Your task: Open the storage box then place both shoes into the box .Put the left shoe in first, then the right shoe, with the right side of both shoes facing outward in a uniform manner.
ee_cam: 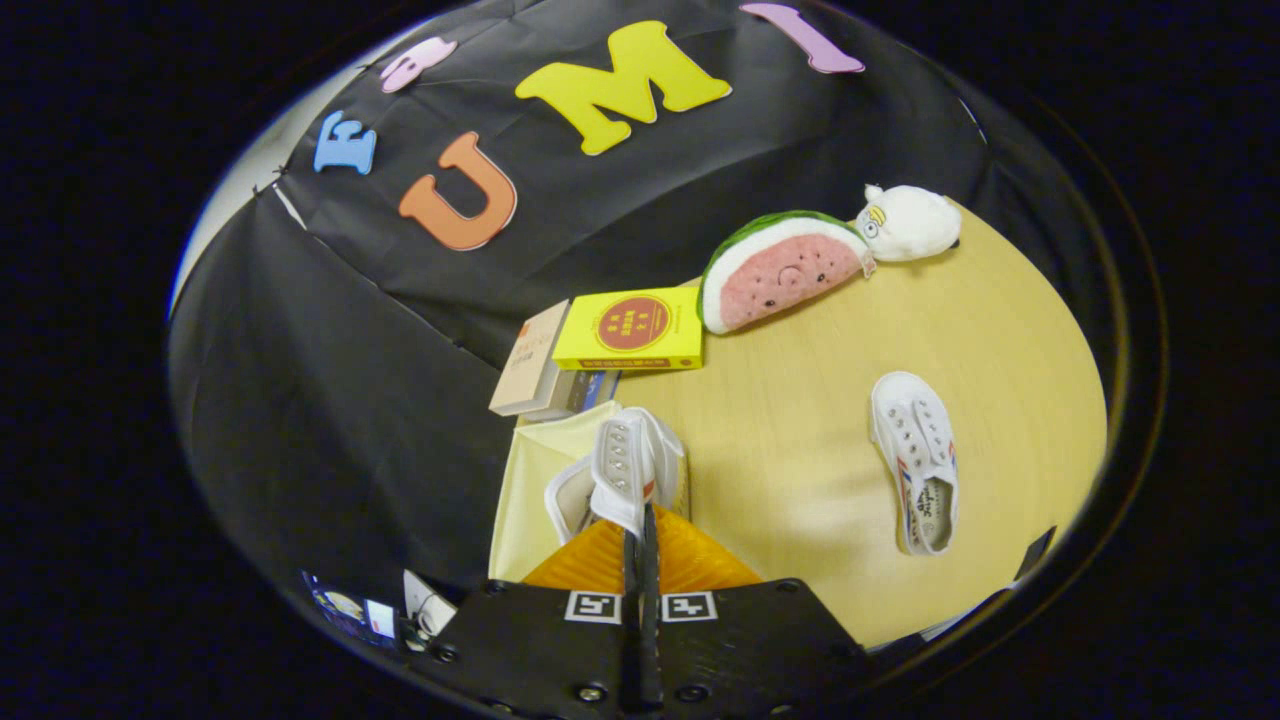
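Note:
My gripper (640, 515) is shut on a white canvas shoe (625, 470), pinching its upper edge between both fingers. The shoe hangs on its side, its laced top showing, right above the open pale yellow storage box (525, 490), whose inside wall shows to the left of the shoe. A second white shoe (918, 460) with red and blue side stripes lies flat on the wooden table (800, 420), to the right of the fingers and well apart from the box.
Just beyond the box is a stack of books (545, 375) with a yellow book (632, 330) on top. Farther back lie a watermelon plush (785, 270) and a white plush toy (908, 225). The table's near edge runs to the right of the gripper.

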`<action>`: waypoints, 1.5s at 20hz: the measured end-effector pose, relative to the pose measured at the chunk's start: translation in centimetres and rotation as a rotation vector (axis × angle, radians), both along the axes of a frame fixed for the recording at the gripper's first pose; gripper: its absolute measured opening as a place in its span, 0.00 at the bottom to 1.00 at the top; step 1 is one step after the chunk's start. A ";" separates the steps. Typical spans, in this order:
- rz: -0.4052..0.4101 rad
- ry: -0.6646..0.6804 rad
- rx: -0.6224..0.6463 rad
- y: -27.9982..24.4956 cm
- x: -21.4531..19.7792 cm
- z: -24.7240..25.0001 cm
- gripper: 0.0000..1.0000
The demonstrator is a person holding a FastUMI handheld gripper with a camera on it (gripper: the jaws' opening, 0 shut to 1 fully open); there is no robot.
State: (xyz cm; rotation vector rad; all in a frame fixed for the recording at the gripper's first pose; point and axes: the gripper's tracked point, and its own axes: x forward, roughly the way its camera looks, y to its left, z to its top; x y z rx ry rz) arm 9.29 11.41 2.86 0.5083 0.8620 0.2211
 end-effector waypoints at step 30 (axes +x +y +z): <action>-0.035 0.143 -0.057 21.3 2.5 -15.8 0.10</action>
